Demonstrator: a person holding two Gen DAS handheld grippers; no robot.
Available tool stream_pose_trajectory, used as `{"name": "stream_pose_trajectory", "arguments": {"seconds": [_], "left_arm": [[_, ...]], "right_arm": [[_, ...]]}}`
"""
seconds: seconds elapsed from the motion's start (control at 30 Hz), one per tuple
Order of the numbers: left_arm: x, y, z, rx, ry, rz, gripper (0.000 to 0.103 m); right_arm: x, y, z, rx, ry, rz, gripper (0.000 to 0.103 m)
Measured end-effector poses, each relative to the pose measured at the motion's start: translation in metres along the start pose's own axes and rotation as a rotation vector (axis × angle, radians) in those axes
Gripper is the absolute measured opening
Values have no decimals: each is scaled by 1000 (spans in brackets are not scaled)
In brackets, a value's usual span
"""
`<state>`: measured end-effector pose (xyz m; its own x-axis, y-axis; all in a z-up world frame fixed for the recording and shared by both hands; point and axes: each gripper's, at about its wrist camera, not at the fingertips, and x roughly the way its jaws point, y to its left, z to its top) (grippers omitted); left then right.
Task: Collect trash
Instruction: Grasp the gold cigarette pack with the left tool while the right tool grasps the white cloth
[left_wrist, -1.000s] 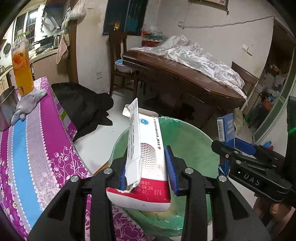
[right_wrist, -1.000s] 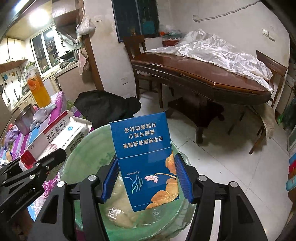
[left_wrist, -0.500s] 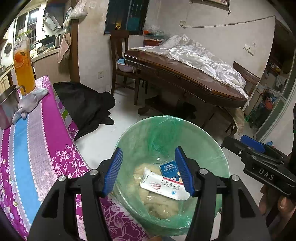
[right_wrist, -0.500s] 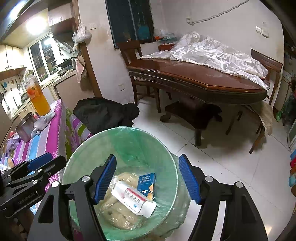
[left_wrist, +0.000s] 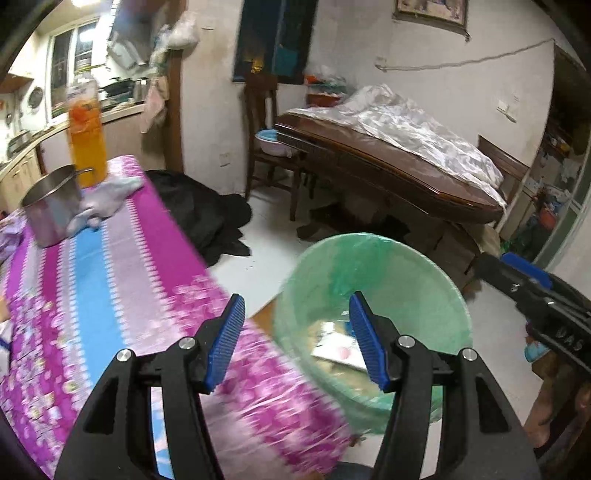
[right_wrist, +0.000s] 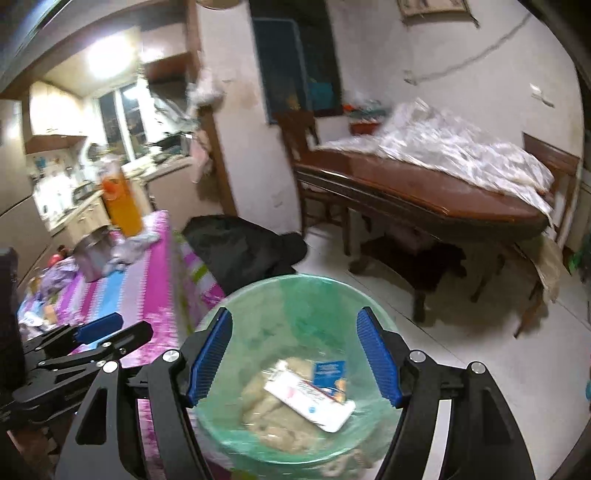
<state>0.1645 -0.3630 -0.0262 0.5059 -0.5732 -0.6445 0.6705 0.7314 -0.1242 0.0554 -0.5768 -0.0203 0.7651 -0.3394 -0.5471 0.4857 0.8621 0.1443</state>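
Observation:
A bin lined with a green bag (right_wrist: 325, 295) stands on the floor beside the table; it also shows in the left wrist view (left_wrist: 391, 266). Inside lie a white and red box (right_wrist: 310, 402) and a blue box (right_wrist: 328, 371) on crumpled trash. The white box shows in the left wrist view (left_wrist: 340, 350). My right gripper (right_wrist: 295, 354) is open and empty above the bin. My left gripper (left_wrist: 297, 339) is open and empty over the table's edge, left of the bin.
The table has a purple and blue striped cloth (left_wrist: 92, 280). On it stand a steel pot (left_wrist: 51, 210), an orange juice bottle (left_wrist: 86, 140) and a grey cloth (left_wrist: 107, 199). A black heap (left_wrist: 199, 218) lies on the floor. A wooden dining table (left_wrist: 388, 173) stands beyond.
Both grippers opened and dropped the white and red box and the blue box into the bin. The left gripper has since swung left toward the table.

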Motion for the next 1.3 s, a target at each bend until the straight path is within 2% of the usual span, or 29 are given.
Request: {"name": "stream_pose_trajectory", "arguments": {"seconds": [0.23, 0.3, 0.4, 0.43, 0.53, 0.63, 0.7, 0.8, 0.87, 1.03, 1.07, 1.17, 1.2, 1.27, 1.3], "left_arm": [[-60, 95, -27, -83, -41, 160, 57], [-88, 148, -46, -151, -51, 259, 62], [-125, 217, -70, -257, -52, 374, 62], [-142, 246, -82, -295, -50, 435, 62], [-180, 313, -106, -382, -32, 541, 62], [-207, 366, -121, -438, -16, 634, 70], [-217, 393, -129, -469, -11, 643, 77], [-217, 421, -135, -512, 11, 615, 79], [-207, 423, -138, -493, 43, 585, 81], [-180, 437, -142, -478, 122, 565, 81], [-181, 438, -148, -478, 123, 566, 79], [-178, 445, -152, -481, 137, 564, 65], [-177, 448, -153, -490, 139, 553, 61], [-177, 450, -155, -493, 141, 554, 52], [-177, 451, -156, -491, 142, 557, 51]], "right_arm": [[-16, 76, 3, -106, -31, 149, 76], [-14, 103, 1, -135, -23, 202, 79], [-6, 143, -6, -172, 10, 268, 79], [-4, 156, -8, -183, 19, 287, 79], [-1, 200, -14, -224, 46, 354, 79], [-1, 247, -25, -278, 76, 437, 79], [-1, 279, -36, -315, 107, 505, 79], [-1, 335, -58, -373, 158, 601, 79], [-2, 369, -70, -408, 184, 639, 79], [0, 416, -88, -446, 220, 691, 79], [0, 426, -91, -451, 228, 700, 79], [5, 446, -97, -462, 247, 723, 77], [6, 456, -101, -471, 259, 732, 74], [11, 469, -106, -492, 285, 754, 62], [15, 480, -109, -506, 299, 764, 60]]}}
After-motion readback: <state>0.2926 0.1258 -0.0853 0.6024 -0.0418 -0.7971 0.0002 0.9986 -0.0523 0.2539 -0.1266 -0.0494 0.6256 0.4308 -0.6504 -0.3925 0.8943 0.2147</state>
